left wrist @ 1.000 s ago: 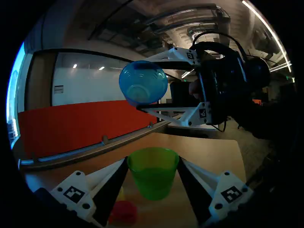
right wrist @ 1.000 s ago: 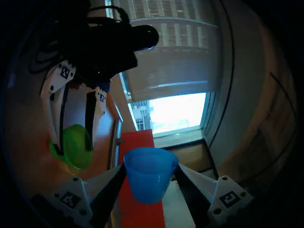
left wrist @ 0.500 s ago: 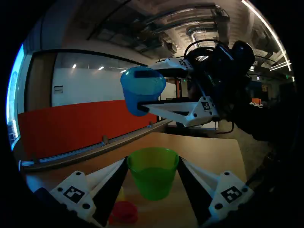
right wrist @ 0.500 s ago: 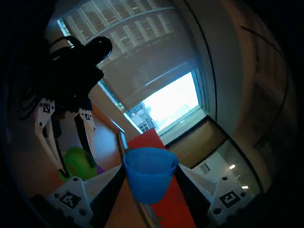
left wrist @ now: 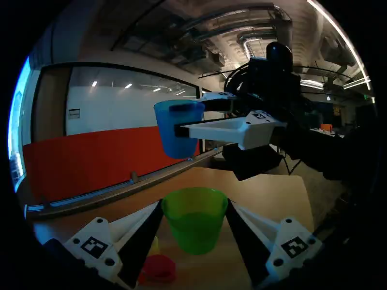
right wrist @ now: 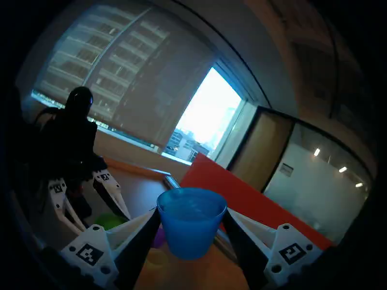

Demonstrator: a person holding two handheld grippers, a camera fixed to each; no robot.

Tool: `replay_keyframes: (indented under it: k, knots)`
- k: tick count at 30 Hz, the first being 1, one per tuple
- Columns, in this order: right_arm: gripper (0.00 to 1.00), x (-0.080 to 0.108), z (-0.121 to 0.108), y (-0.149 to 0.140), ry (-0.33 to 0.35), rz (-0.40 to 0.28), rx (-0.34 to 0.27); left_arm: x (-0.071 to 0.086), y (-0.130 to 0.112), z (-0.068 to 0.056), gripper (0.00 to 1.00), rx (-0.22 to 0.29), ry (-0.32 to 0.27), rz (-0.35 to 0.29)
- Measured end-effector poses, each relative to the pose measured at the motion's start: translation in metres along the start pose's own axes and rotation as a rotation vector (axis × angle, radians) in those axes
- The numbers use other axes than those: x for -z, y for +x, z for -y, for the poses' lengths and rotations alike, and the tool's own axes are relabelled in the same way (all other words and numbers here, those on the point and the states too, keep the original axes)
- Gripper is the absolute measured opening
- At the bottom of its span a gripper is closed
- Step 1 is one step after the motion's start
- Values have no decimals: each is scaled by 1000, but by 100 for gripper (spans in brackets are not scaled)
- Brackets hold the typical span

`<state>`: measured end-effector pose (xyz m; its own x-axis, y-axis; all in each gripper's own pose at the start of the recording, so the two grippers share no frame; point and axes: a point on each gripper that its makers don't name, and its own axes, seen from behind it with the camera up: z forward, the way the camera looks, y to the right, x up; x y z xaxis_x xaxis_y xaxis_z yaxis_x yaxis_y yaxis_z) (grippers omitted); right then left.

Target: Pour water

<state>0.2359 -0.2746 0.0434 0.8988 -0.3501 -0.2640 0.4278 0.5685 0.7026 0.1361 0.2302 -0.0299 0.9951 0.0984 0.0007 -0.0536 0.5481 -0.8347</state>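
Blue cup [right wrist: 191, 228] clamped in right tool [right wrist: 191, 212], green cup [left wrist: 195, 228] clamped in left tool [left wrist: 193, 204]

Translucent blue cup [right wrist: 191, 222], green cup [left wrist: 195, 220], red object [left wrist: 157, 269], orange-red wall panel [left wrist: 96, 159], tan table [left wrist: 271, 193]

White fingers [left wrist: 285, 237], black inner faces (a square coded tag [left wrist: 94, 246] on each); black housing [left wrist: 271, 77], looped cables [left wrist: 231, 77].
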Motion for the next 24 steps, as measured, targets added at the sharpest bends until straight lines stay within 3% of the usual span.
replay_keyframes:
  k: [5,9,24]
  knots:
    - [90,3,1,0,24,-8,-163,0,-3,1,89,-1,-1,10]
    - [90,6,3,-1,40,-10,-231,1,-7,1,89,-5,-3,25]
    - [90,16,13,-38,54,75,-235,0,-44,-6,89,-35,-43,133]
